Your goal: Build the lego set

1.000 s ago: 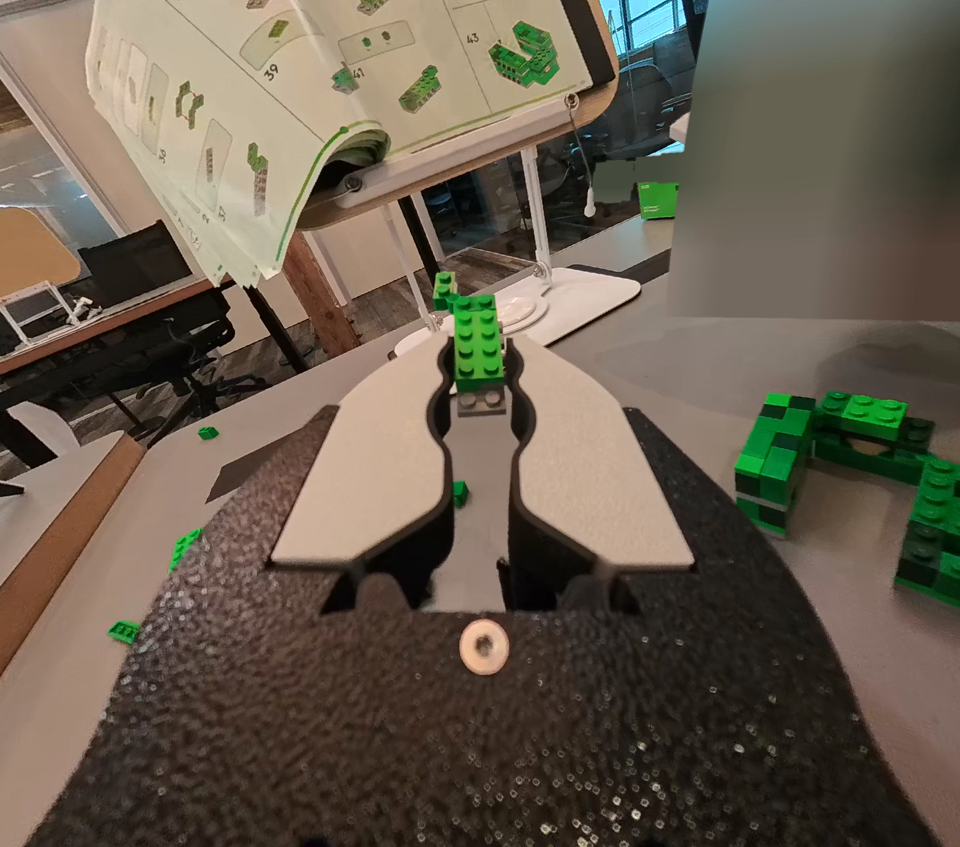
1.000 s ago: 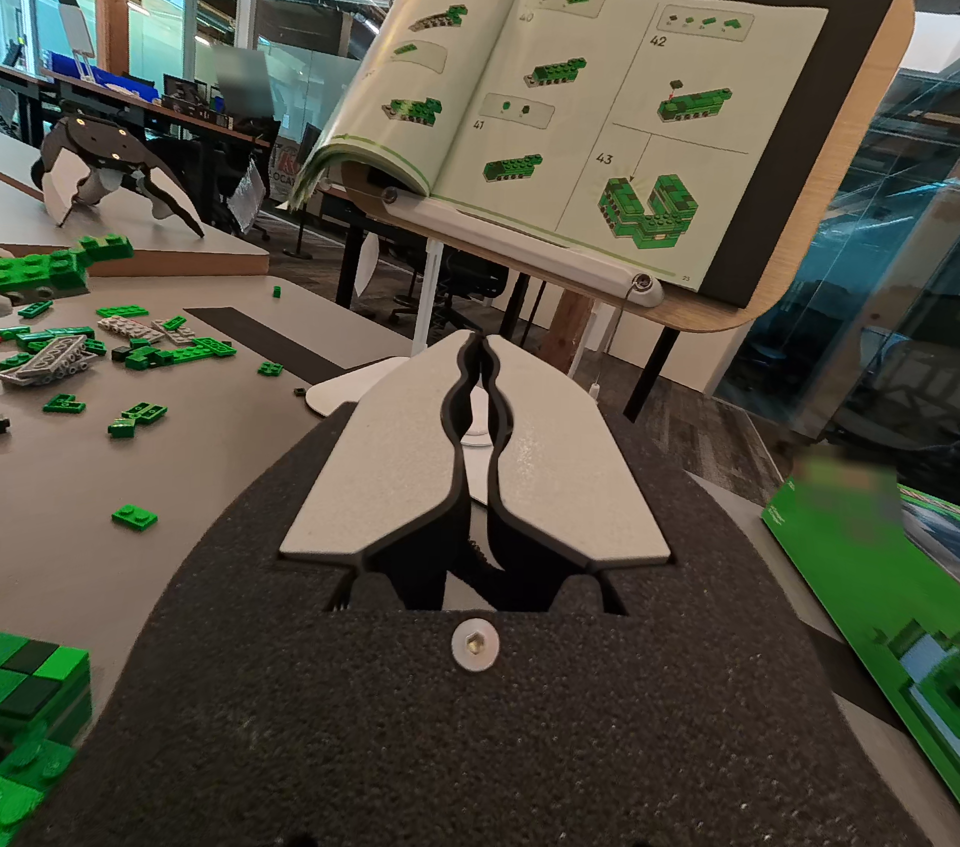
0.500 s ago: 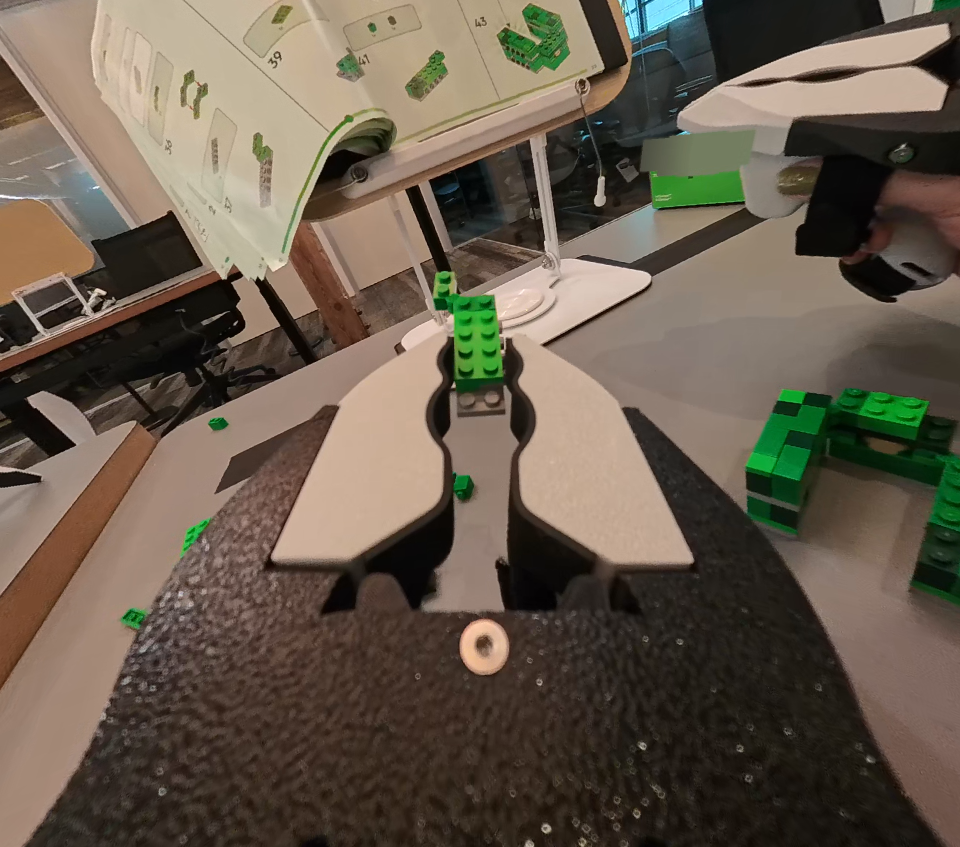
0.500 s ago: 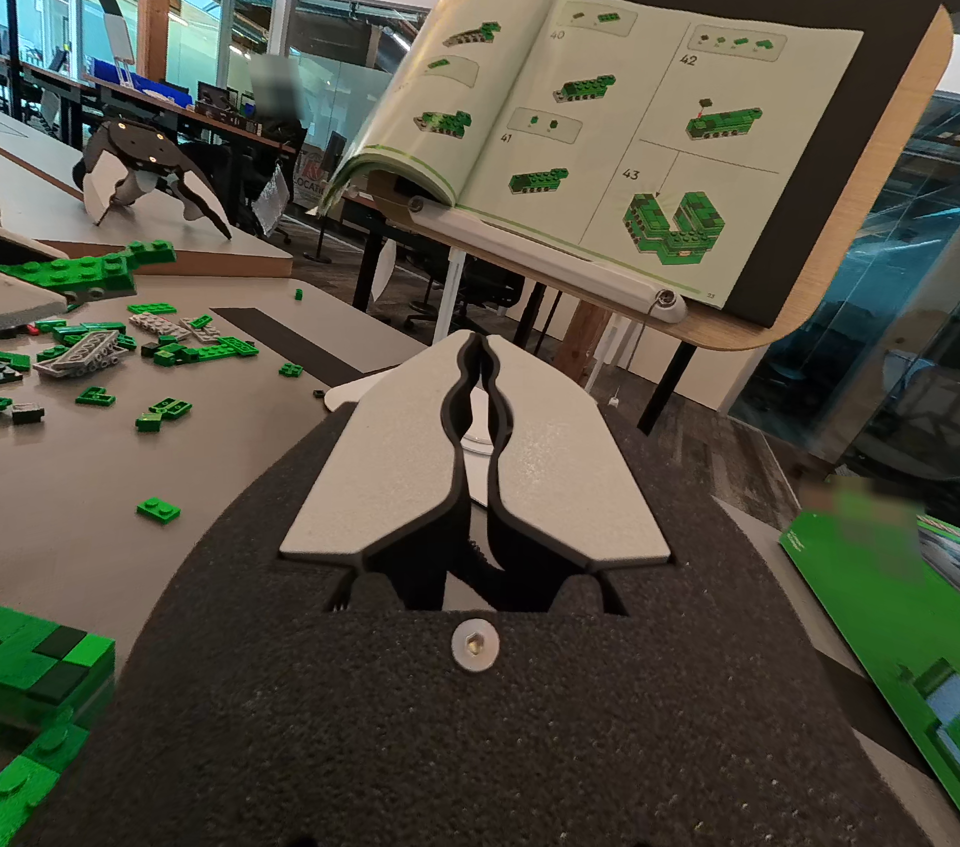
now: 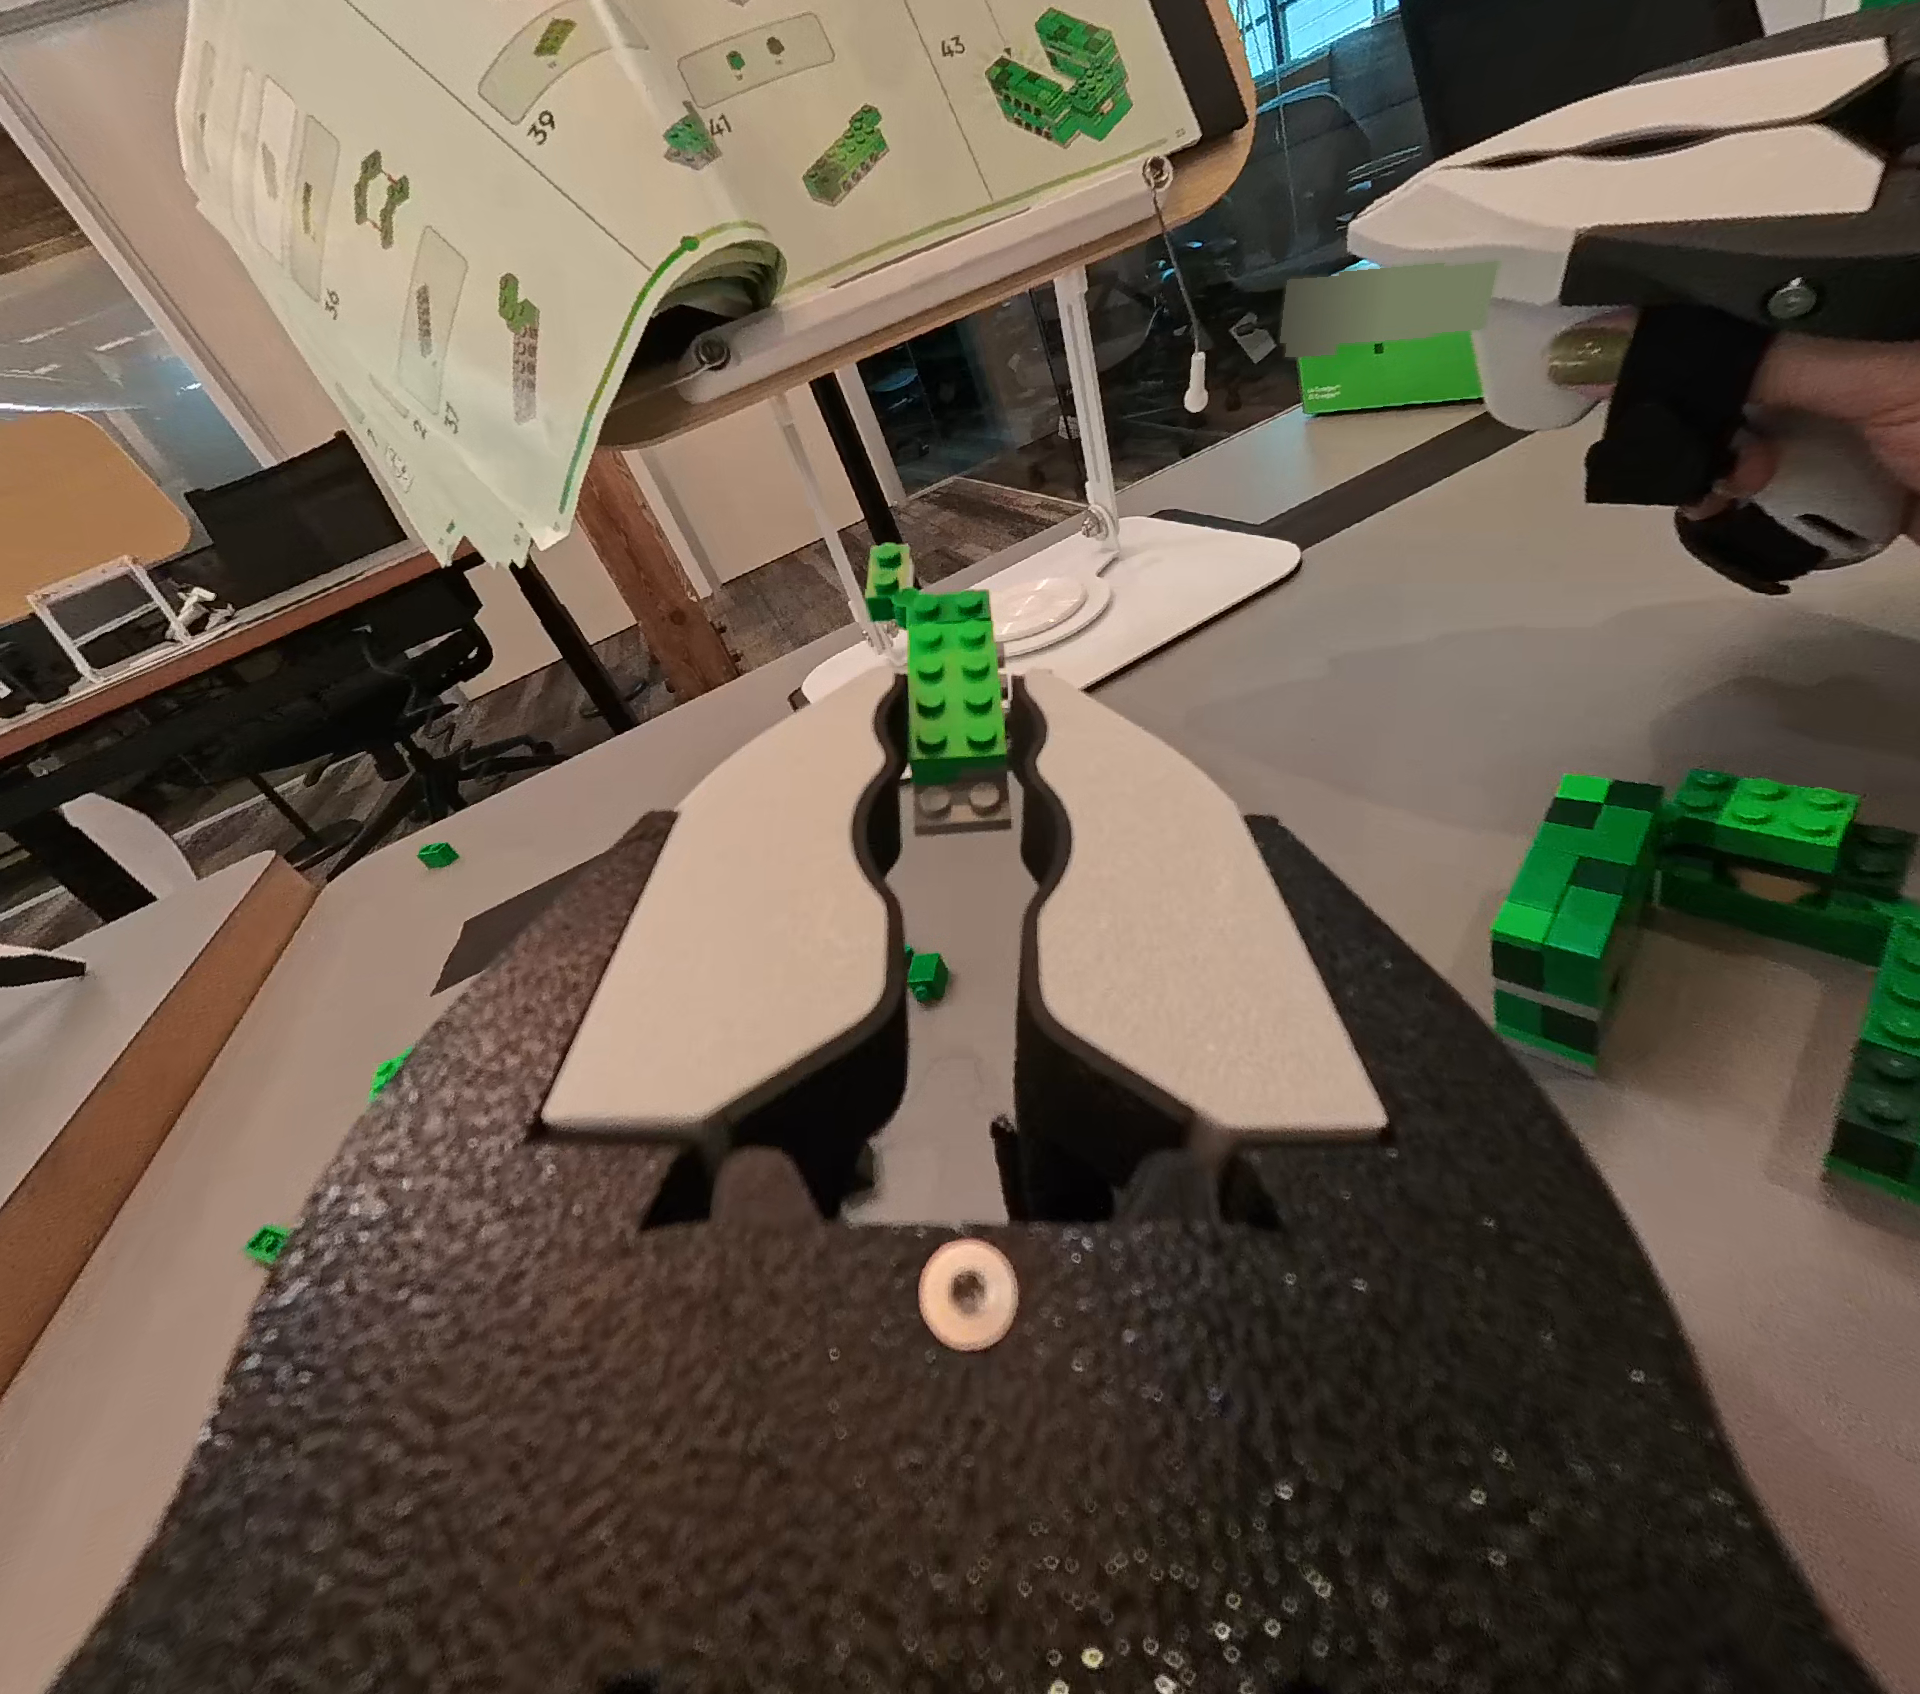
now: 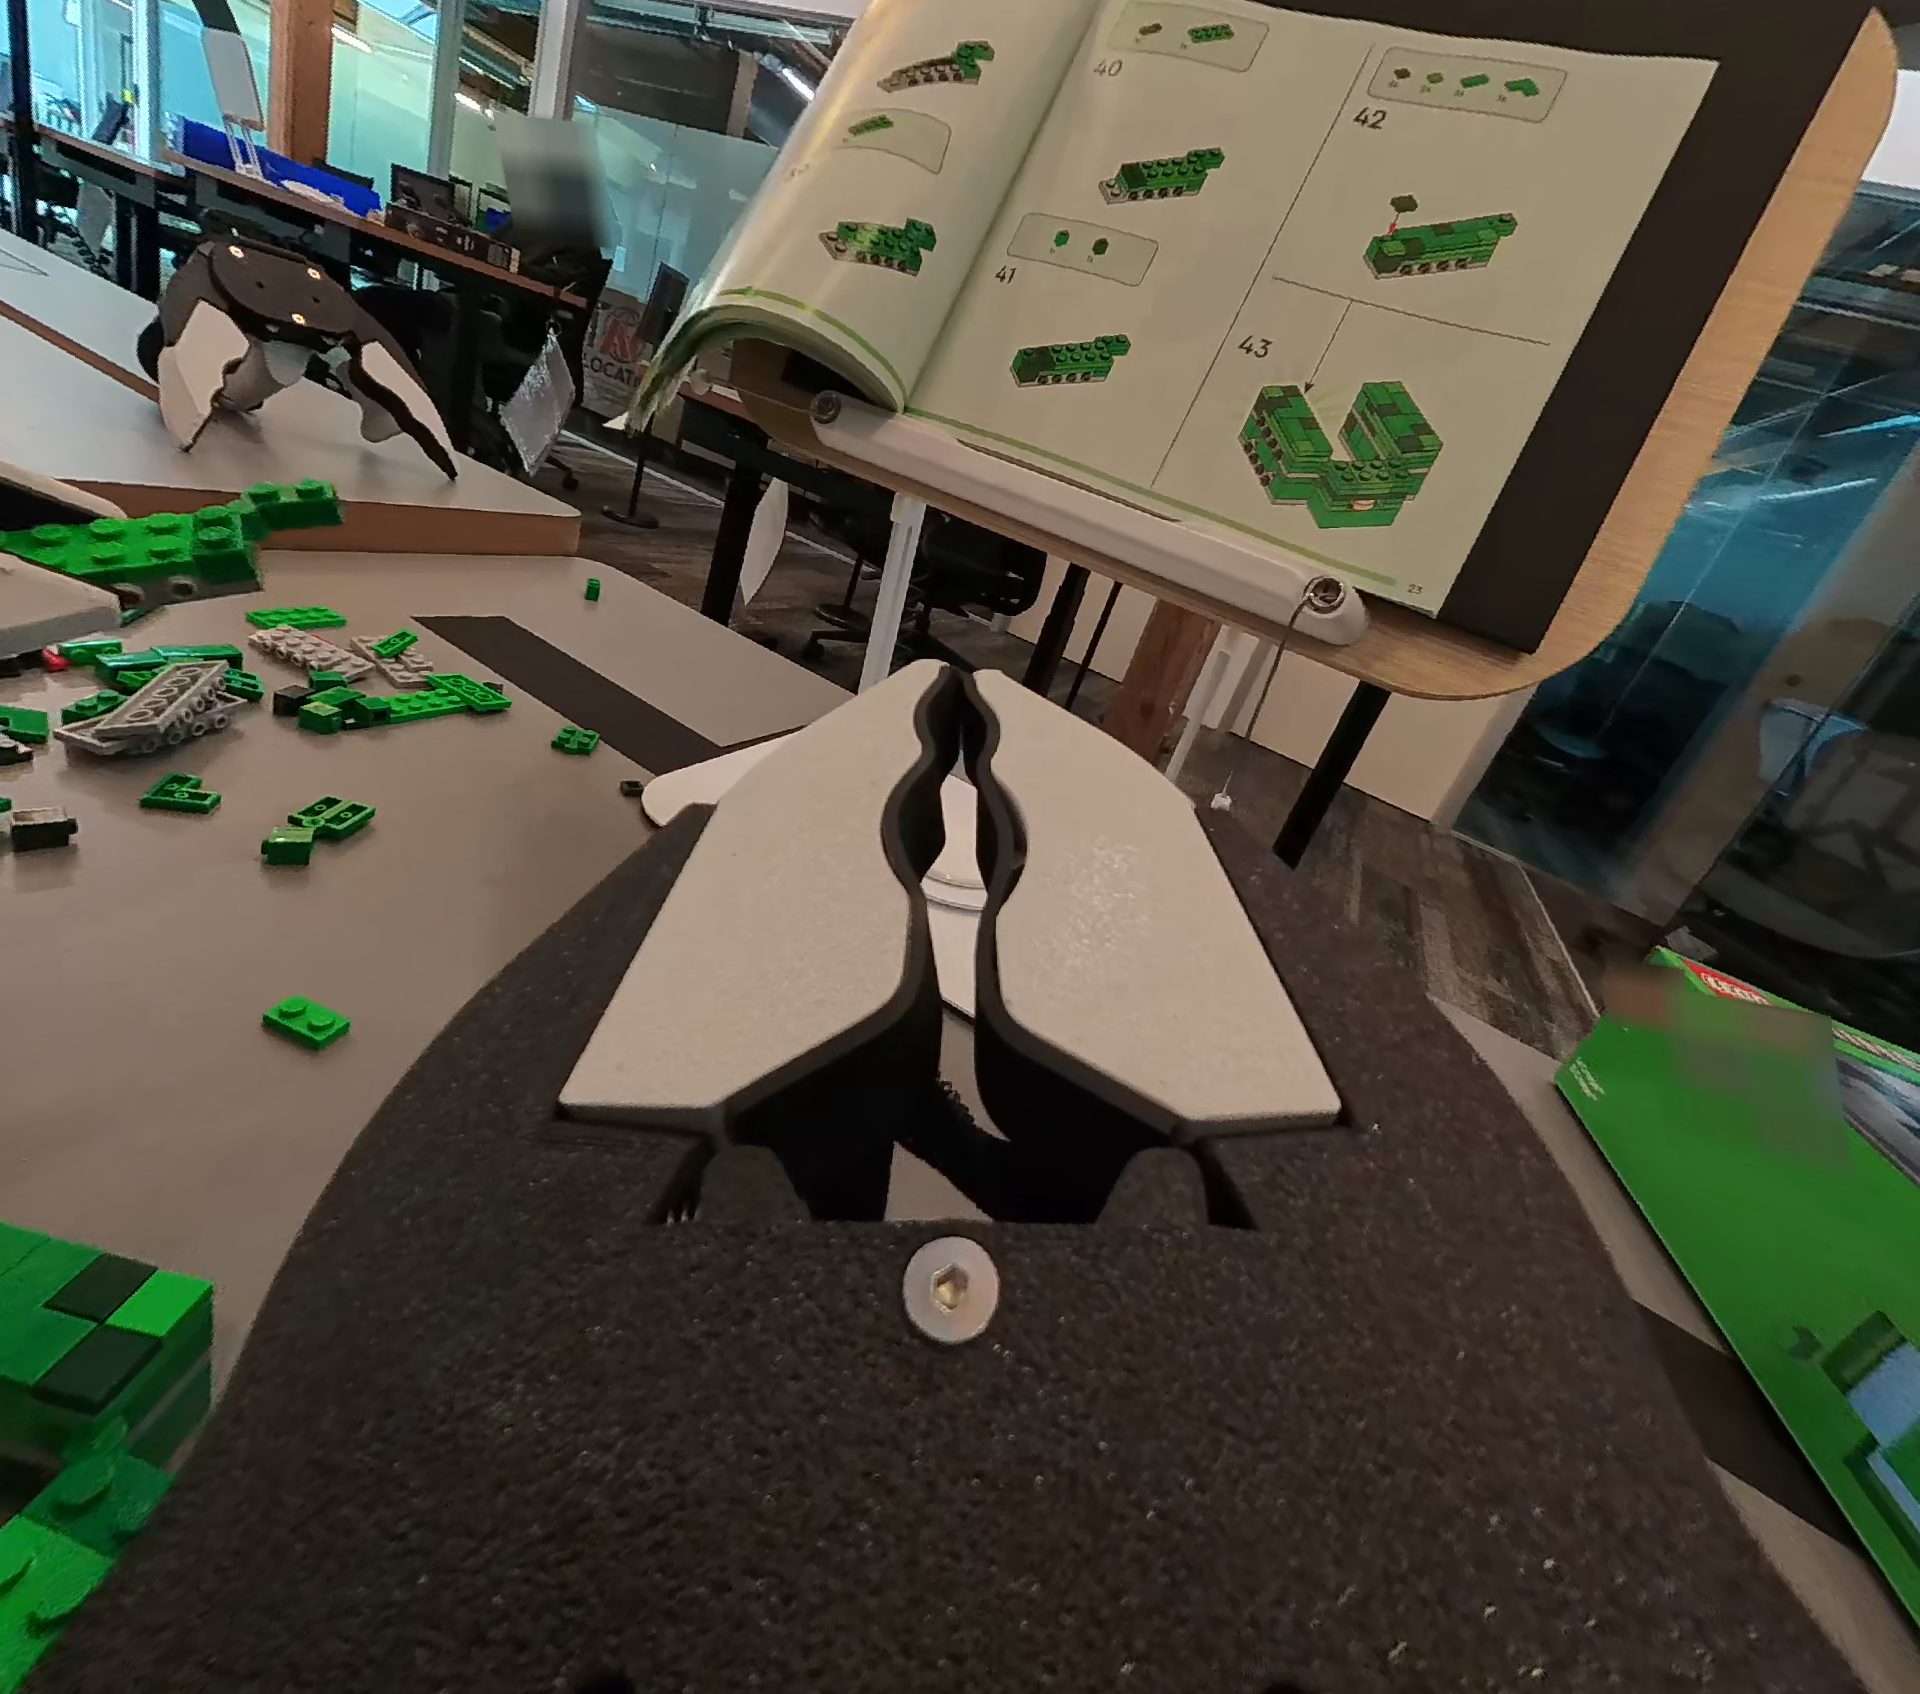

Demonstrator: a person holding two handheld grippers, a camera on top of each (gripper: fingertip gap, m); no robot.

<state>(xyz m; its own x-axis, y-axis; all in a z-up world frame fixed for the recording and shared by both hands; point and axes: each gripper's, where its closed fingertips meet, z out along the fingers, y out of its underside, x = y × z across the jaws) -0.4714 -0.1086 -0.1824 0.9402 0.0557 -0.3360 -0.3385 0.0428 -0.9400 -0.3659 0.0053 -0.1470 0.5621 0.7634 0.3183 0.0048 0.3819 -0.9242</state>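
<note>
Between the tips of our left gripper sits a small green sub-assembly, pinched from both sides and held up off the grey table. Its long axis runs straight ahead along the fingers, away from the camera: a stack of bright green studded bricks on a grey plate whose near end shows two studs, with a narrower green bit stepping off at the far end. Our right gripper carries nothing, its tips drawn together with only a thin wavy gap between them; in the left wrist view it hangs well above the table, off to the right, pointing leftward.

What the coming move turns on, as we judge it, is where the U-shaped green build lies: on the table to the right of the held piece and lower (the left gripper is the one with the part, though the right hovers closer above the build). That build is blocky, mixing light and dark green tiles with a thin grey layer near its base, and its open side faces roughly toward us.

Beyond both grippers an instruction booklet stands open on a tilted stand. Loose green and grey plates lie scattered on the table to the left, well apart from the build.
</note>
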